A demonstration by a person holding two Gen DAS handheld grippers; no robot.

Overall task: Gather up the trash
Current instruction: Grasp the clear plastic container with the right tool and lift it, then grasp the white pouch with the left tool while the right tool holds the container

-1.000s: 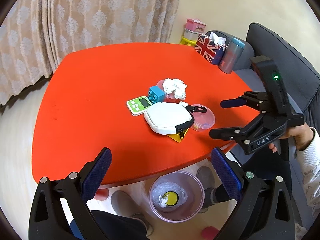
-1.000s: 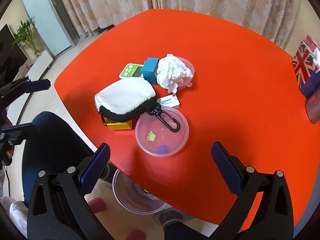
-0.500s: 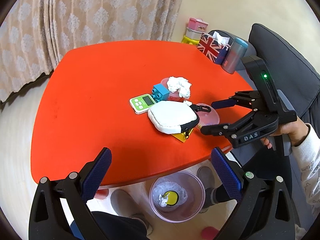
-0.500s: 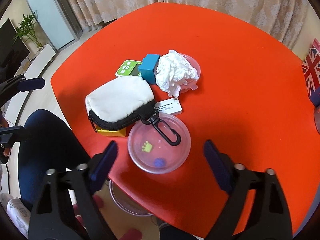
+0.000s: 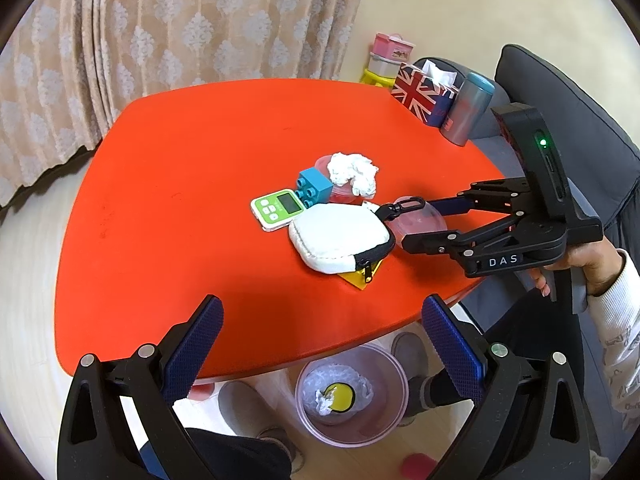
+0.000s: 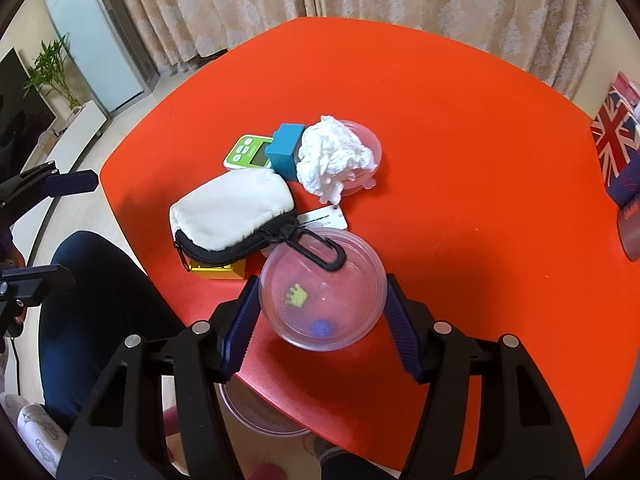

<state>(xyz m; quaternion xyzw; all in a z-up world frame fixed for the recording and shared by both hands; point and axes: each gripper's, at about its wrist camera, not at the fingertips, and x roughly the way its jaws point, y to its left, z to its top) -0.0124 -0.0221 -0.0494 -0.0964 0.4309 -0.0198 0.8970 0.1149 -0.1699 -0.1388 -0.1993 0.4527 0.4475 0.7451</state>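
Note:
A clear plastic bowl [image 6: 320, 292] holding a tiny yellow crown and a blue bead stands near the front edge of the red table [image 6: 460, 140]. My right gripper [image 6: 321, 280] straddles it, jaws closing, pads close beside its wall on both sides. In the left wrist view the right gripper [image 5: 418, 222] reaches in from the right. A crumpled white tissue [image 6: 334, 164] lies on a small clear cup farther back. A clear pink bin [image 5: 352, 392] with trash sits on the floor under the table edge. My left gripper [image 5: 320, 304] hangs open over the table's front, holding nothing.
A white zip pouch [image 6: 232, 208] lies on a yellow box, its black clip resting on the bowl's rim. Behind are a green timer [image 6: 248, 152], a blue brick [image 6: 286, 148] and a white card. A flag tissue box [image 5: 420, 96] and tumbler [image 5: 468, 108] stand far right.
My right gripper has come forward and down onto the clear bowl, and its jaws have narrowed around it. The left gripper has stayed put.

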